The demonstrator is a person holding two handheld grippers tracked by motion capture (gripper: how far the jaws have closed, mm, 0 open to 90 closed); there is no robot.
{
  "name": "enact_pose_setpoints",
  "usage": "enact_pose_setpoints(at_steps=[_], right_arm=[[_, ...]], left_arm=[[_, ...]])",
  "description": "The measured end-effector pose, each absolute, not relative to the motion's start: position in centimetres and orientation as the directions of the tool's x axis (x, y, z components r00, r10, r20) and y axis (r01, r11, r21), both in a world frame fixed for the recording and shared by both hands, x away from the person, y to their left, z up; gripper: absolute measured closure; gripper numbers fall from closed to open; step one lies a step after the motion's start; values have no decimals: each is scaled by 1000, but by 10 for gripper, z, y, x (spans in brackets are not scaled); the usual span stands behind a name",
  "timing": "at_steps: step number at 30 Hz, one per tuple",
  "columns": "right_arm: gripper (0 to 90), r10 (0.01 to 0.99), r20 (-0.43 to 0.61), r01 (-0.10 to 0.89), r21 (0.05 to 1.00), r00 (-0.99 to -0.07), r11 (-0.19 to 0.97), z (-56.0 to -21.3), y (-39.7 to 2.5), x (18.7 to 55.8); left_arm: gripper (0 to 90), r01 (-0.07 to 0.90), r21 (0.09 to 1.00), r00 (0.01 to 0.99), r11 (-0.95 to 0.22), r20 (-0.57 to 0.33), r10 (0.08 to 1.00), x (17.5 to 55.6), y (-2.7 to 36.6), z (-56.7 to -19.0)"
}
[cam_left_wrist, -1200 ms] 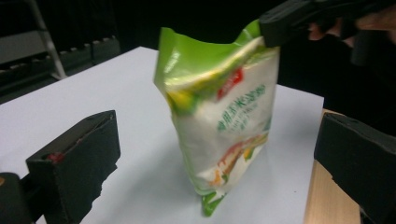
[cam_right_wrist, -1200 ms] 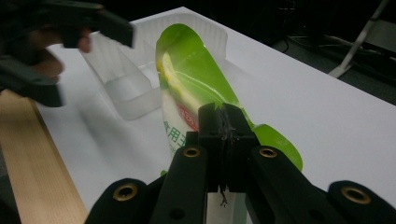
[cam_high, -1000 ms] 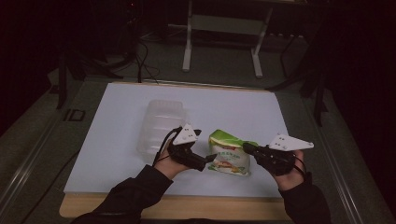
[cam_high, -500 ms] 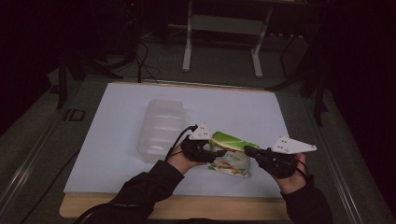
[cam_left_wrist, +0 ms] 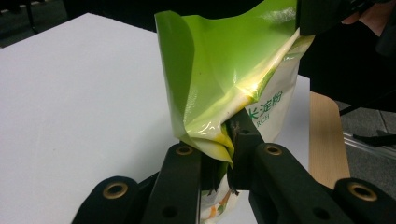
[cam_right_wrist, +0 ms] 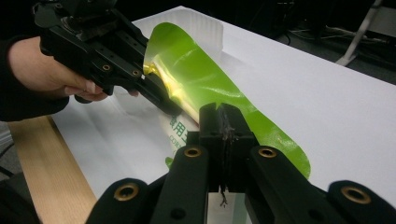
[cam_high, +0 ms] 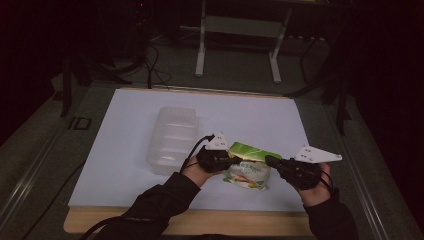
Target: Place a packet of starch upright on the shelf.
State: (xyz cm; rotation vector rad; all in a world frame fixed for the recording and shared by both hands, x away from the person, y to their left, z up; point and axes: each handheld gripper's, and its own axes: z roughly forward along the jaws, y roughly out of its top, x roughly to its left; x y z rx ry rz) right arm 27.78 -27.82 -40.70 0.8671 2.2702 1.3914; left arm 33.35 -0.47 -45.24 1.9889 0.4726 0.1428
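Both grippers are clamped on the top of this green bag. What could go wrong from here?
1. The left gripper and right gripper pinch the bag at opposite ends of its thin green top; pulling apart could tear the film unevenly instead of opening it.
2. The bag looks lifted by its top alone, so a slip at either grip could drop or tip it.
3. The clear tray sits close to the left hand and might get knocked.
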Motion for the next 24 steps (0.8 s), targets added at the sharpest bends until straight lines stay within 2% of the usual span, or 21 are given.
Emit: enact_pose_setpoints(at_steps=[4,7,10,16,19,24], right_arm=[[847,660,1,304,888,-752,346,-407,-277,276],[769,677,-1,309,889,-736,338,-405,-278,275],[609,686,-22,293,894,-727,338,-404,-281,274],[432,711,-2,314,896,-703,314,-411,-293,276],[404,710,46,357,886,-703,296,-419,-297,280],[354,707,65,386,871,-704,304,-428,-299,280]], left_arm=[[849,267,882,916,-389,-107,388,334,-5,-452],[849,267,881,914,-390,-103,391,334,-5,-451],[849,271,881,912,-388,-107,395,334,-5,-451],[849,282,880,910,-382,-119,396,334,-4,-452],[850,289,880,906,-376,-126,404,335,-4,-452],[859,303,886,903,-350,-149,403,334,-3,-452]])
